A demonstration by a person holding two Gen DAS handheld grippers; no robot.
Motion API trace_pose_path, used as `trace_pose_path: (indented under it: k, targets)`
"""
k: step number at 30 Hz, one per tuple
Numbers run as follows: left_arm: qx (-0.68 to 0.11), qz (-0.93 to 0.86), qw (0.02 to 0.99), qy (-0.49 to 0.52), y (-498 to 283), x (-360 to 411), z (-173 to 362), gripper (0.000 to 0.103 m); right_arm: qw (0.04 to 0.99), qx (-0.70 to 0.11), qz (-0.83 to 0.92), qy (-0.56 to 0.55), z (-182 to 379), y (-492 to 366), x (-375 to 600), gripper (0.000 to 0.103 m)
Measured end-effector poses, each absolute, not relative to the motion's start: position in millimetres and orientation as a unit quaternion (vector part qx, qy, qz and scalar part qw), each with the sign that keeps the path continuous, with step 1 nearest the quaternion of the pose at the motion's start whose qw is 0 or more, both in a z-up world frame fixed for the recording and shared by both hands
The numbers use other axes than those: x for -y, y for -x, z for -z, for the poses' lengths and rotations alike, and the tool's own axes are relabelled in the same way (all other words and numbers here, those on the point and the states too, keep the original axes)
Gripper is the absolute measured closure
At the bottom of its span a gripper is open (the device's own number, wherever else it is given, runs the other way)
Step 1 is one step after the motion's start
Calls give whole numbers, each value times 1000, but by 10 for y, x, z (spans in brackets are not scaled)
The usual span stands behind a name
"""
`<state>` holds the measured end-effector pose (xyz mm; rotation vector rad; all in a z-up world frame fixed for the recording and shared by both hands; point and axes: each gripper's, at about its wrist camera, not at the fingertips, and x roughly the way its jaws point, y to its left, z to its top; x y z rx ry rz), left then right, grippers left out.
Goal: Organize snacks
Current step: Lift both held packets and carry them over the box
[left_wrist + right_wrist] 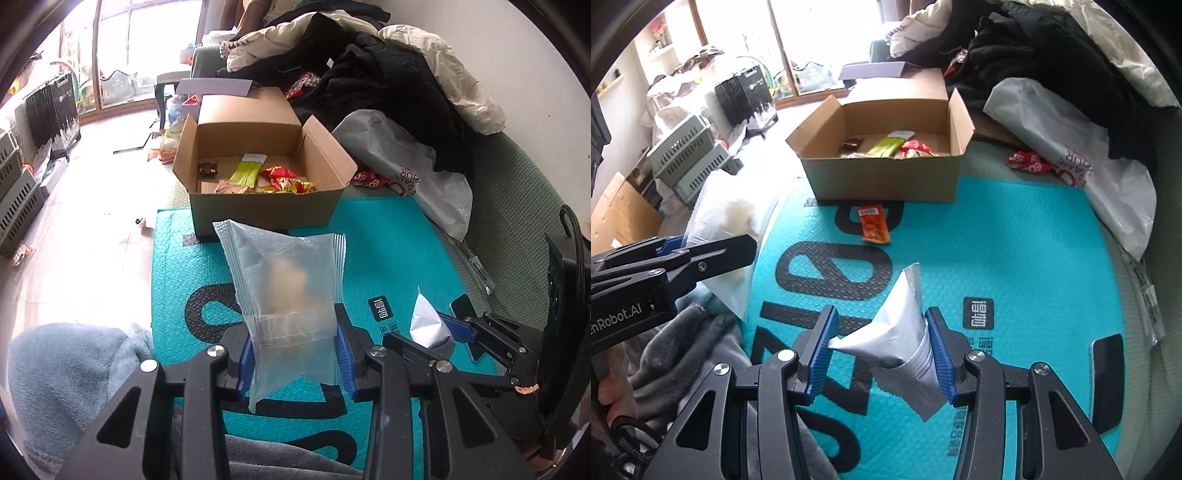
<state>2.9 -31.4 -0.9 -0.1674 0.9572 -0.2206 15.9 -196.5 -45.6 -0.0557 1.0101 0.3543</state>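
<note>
Grip first: left gripper point(295, 363), low centre of its own view, half-spread and pinching clear packet point(286, 295) by the lower third, blue pads point(246, 365) pressing both side edges. Packet standing upright above the jaws, pale crumbly food inside, sealed top edge pointing toward the box. Likely very light, soft and slick; film buckles, contents probably crush easily, so best held low on the flat sides, as now, with gentle pressure.

Right gripper point(881, 352), low centre of its view, a little wider and clamped on silver packet point(905, 332), crumpled, tilted, tip pointing up. Also light and crinkly, apt to slip out of a skewed hold; firmer bite nearer the middle seems wiser.

Further out: teal mat point(1015, 240) beneath both, orange sachet point(873, 223) lying on it just before cardboard box point(886, 184). Box open at upper centre, several snacks already inside. Beyond, upper right, heap of clothes point(388, 81) and white plastic bag point(406, 162).
</note>
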Motion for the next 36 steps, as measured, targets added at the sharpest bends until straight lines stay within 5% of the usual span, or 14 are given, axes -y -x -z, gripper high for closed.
trace_pose_path:
  k: [20,36]
  targets:
    - [-374,121,915,90,-734,189,-1051,67,892,-402,-207,17,-607,-783,1923,56]
    - [-371,104,918,90,-2007,11,-1054,67,903,-380,-197,32,-901,-2013,1853,56]
